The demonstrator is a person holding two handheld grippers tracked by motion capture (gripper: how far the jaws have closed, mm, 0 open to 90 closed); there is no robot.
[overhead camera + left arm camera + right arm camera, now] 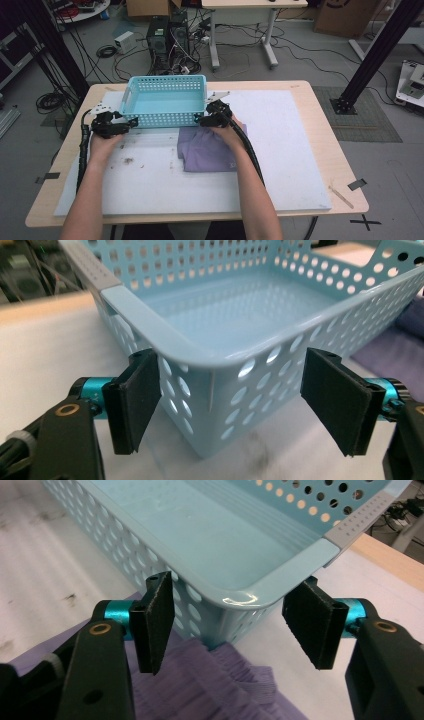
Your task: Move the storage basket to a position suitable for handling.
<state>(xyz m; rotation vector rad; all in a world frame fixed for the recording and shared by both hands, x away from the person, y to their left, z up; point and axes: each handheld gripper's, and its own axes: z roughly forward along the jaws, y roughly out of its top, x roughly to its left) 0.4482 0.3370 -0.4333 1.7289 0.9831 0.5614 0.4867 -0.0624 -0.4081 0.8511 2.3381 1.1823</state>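
Both grippers spread at the near corners of an empty basket, nothing pinched

The left gripper [230, 405] has its pads [137, 400] wide apart, straddling the basket [150, 322] at its near left corner without pressing on it; the right gripper [235, 625] stands just as open around the near right corner (the wall sits between the jaws, free of both). The basket rests on the white mat [300, 150], its front edge touching the folded purple cloth [210, 690] that lies just before it. My guess at the risk: closing on rounded, perforated corners may give a poor hold, so the basket could twist or slip, and dragging it toward the person could snag and rumple the cloth.
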